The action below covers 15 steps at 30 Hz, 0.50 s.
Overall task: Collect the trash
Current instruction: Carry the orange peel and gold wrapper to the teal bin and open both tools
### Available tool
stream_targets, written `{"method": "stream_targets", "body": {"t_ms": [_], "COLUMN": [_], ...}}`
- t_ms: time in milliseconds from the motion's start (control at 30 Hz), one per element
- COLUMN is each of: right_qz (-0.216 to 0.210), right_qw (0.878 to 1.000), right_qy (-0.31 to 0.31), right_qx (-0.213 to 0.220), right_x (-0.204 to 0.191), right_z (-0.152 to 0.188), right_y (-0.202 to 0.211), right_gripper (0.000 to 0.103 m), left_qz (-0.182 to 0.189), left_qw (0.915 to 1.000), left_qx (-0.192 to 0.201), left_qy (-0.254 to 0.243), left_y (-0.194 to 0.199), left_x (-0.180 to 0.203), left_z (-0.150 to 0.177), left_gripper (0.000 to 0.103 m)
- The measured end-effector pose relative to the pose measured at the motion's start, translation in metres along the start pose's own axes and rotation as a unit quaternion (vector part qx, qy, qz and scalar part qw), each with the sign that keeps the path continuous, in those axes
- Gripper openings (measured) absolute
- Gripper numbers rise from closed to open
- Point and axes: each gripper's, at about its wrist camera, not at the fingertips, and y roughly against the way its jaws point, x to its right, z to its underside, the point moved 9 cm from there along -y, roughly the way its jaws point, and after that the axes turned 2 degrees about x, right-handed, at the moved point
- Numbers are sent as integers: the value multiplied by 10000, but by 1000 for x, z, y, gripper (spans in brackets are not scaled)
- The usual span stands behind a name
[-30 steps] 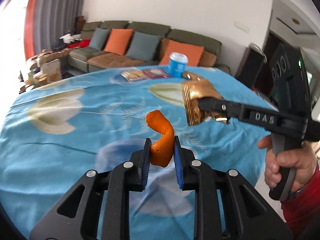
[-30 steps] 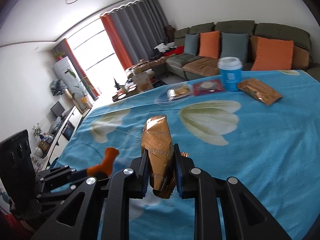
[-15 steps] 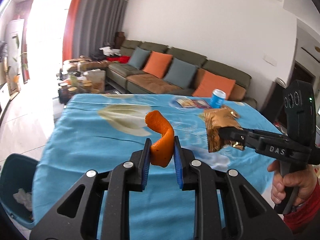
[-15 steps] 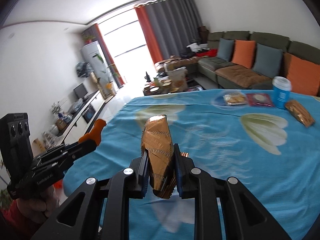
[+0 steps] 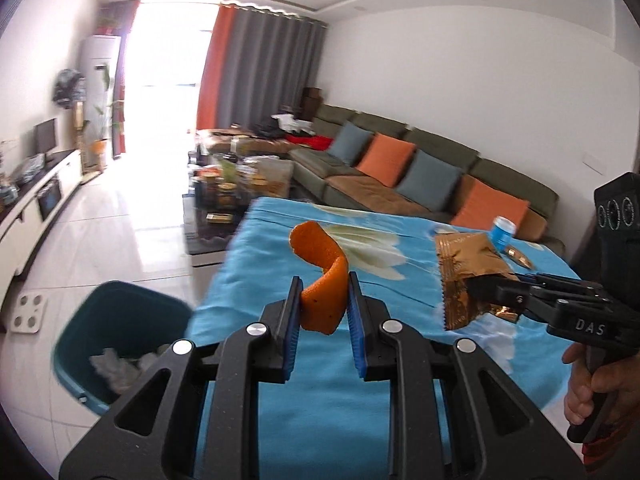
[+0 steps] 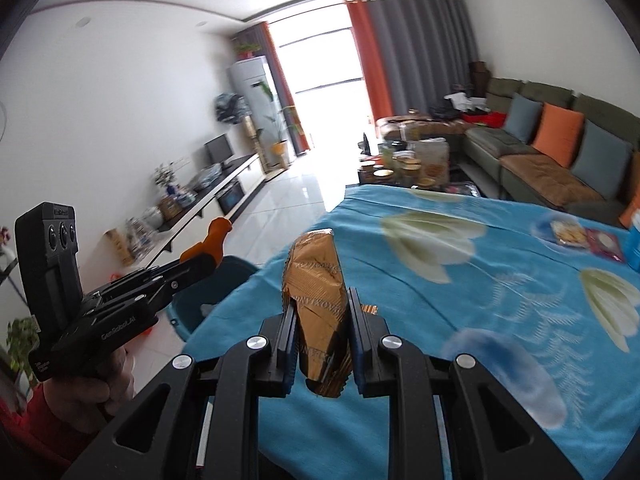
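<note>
While a second ago both grippers pointed across the table toward the sofa, they have now swung round to the table's end, so that the teal bin [image 5: 120,340] on the floor beside it has come into the left wrist view. That turn suggests the pick-up is done and the drop is the step in hand. The left gripper [image 5: 323,312] has its jaws closed to a narrow gap on a curled orange peel [image 5: 322,280], which stands up above the blue pads over the edge of the blue tablecloth [image 5: 400,280], not yet over the bin. The right gripper [image 6: 320,344] is likewise clamped on a crumpled gold wrapper [image 6: 318,296], held above the table near that same end. Inside the bin lie some pale crumpled pieces [image 5: 114,364], probably tissue, though blur makes that uncertain. More wrappers and a blue cup [image 5: 503,232] remain on the far side of the table.
</note>
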Motion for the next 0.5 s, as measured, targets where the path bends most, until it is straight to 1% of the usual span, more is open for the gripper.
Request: {"method": "stream_targets", "body": {"t_ms": [233, 433, 500], "right_qz": [-340, -672, -722], "right_qw": [9984, 9946, 9933], "right_qy": [424, 710, 817], "right_qx": [-148, -333, -379], "right_x": [-45, -83, -93], "right_z": [-12, -21, -24], "right_y": [-31, -63, -72], "right_gripper": [20, 20, 20], "left_qz": [-611, -1049, -1195], "left_qw": [9977, 9931, 9912], "left_qx": [104, 107, 90], "left_qy": [284, 507, 571], "left_y": [33, 52, 60], "left_x": [-60, -110, -127], "left_z": [4, 8, 12], "left_gripper": [22, 22, 22]}}
